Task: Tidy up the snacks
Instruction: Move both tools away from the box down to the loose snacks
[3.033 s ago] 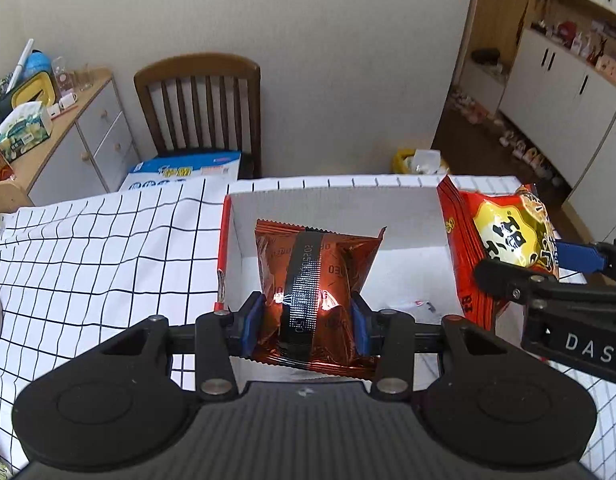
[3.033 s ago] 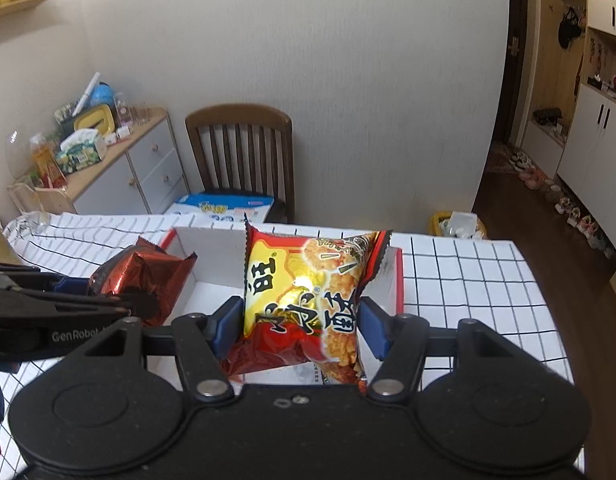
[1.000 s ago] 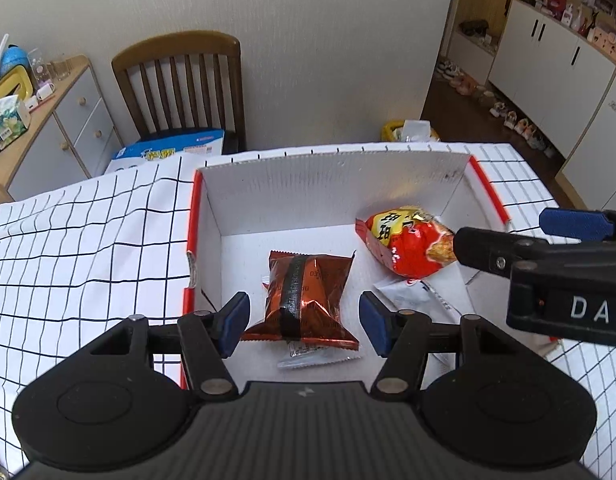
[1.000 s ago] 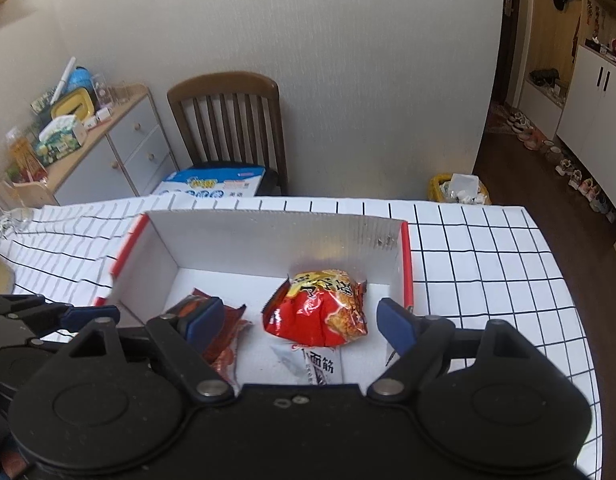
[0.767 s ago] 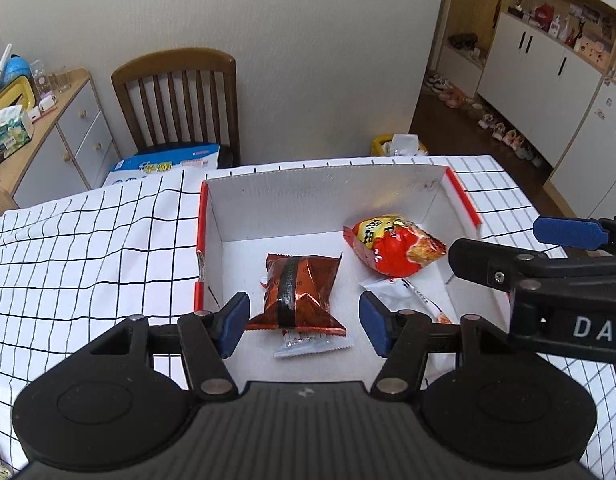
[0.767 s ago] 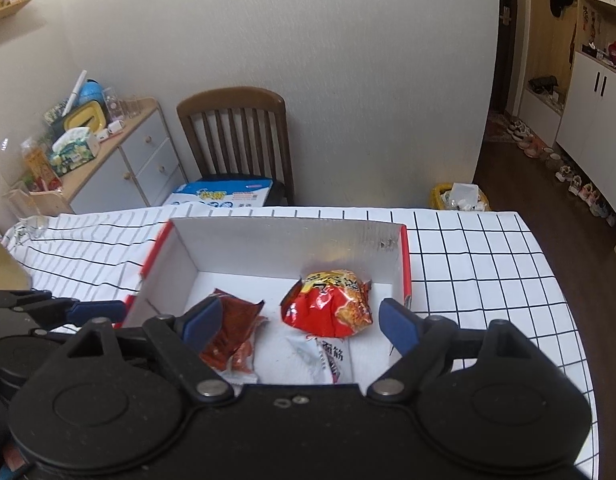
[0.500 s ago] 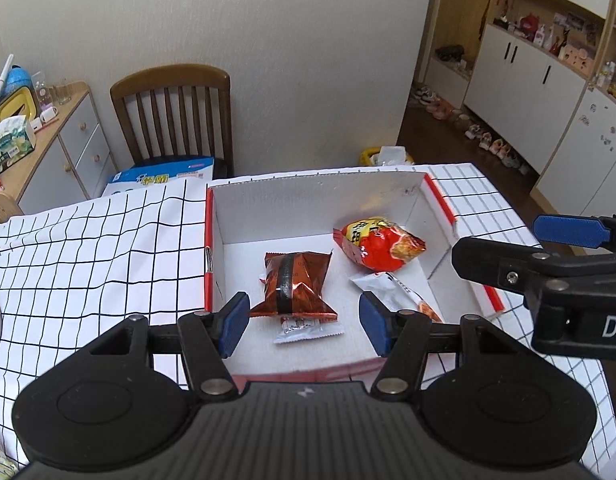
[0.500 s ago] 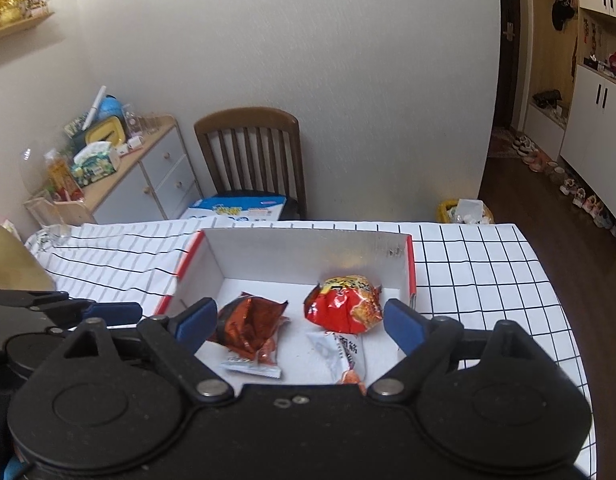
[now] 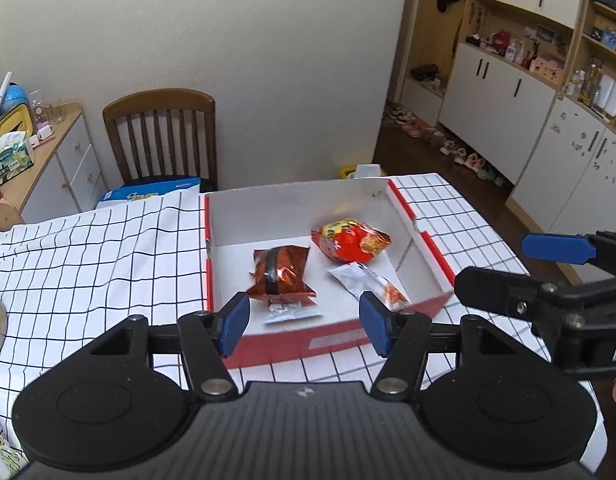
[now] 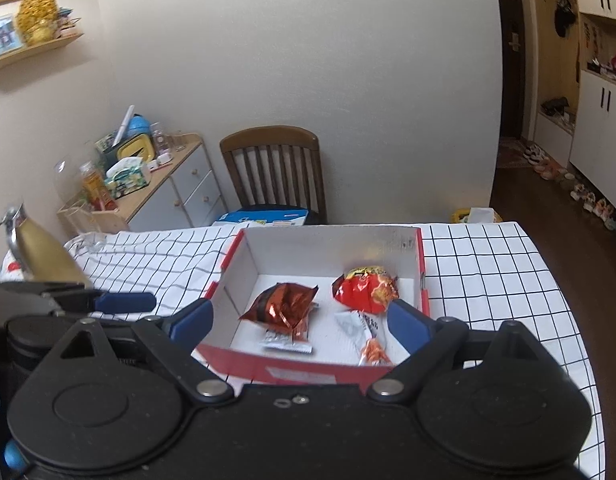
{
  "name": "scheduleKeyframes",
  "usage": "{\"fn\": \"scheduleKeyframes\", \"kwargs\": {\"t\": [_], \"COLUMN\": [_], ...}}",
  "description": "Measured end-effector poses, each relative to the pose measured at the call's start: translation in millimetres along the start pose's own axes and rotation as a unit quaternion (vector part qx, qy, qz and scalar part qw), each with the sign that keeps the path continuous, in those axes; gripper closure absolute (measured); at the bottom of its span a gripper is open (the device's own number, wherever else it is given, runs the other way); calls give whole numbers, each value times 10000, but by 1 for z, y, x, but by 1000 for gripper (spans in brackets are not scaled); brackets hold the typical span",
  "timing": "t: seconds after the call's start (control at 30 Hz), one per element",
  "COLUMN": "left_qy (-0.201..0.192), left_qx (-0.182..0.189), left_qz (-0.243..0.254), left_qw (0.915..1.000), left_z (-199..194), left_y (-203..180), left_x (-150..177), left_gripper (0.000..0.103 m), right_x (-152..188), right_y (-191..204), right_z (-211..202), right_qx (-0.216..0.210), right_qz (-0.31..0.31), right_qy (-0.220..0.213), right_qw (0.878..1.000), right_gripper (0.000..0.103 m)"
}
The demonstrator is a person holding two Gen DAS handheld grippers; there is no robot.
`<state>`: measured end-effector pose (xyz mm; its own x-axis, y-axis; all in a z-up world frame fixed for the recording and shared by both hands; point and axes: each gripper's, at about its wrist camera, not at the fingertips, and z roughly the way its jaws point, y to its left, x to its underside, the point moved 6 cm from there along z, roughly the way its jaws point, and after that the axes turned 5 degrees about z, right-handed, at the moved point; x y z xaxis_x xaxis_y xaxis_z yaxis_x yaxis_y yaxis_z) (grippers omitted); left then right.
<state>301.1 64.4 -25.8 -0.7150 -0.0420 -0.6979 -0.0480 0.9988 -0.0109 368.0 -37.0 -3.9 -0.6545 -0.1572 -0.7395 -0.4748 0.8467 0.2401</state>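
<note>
Both the left gripper and right gripper are held spread and empty, near the red-edged white cardboard box. Four snack packets are kept inside it, dark foil bag left, red-yellow bag right, so sorting looks mostly done.

A wooden chair stands against the plain wall beside a white drawer cabinet.
</note>
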Motion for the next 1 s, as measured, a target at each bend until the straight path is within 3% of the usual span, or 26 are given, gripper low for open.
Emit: {"fn": "scheduleKeyframes", "kwargs": {"t": [0.07, 0.13, 0.33, 0.43, 0.73, 1.0], "left_qy": [-63, -164, -165, -175, -25, 421], "left_qx": [-40, -39, -20, -96, -310, -575], "left_qz": [-2, 22, 24, -75, -343, -804], "left_qw": [10000, 9999, 9999, 9998, 9989, 9942], "left_z": [-8, -15, -30, -36, -38, -19], "left_y": [-2, -4, -4, -1, 10, 28], "left_x": [6, 12, 33, 47, 84, 119], "left_gripper": [31, 29, 28, 20, 19, 19], "right_x": [6, 14, 35, 50, 107, 145], "right_y": [2, 2, 5, 6, 3, 4], "right_z": [-8, -16, -37, -42, -43, -34], "right_qx": [-48, -135, -242, -220, 136, 402], "right_qz": [29, 121, 99, 67, 25, 118], "right_qy": [-38, -76, -145, -88, 132, 350], "right_qw": [10000, 9998, 9996, 9997, 9998, 9985], "right_gripper": [7, 2, 0, 0, 0, 0]}}
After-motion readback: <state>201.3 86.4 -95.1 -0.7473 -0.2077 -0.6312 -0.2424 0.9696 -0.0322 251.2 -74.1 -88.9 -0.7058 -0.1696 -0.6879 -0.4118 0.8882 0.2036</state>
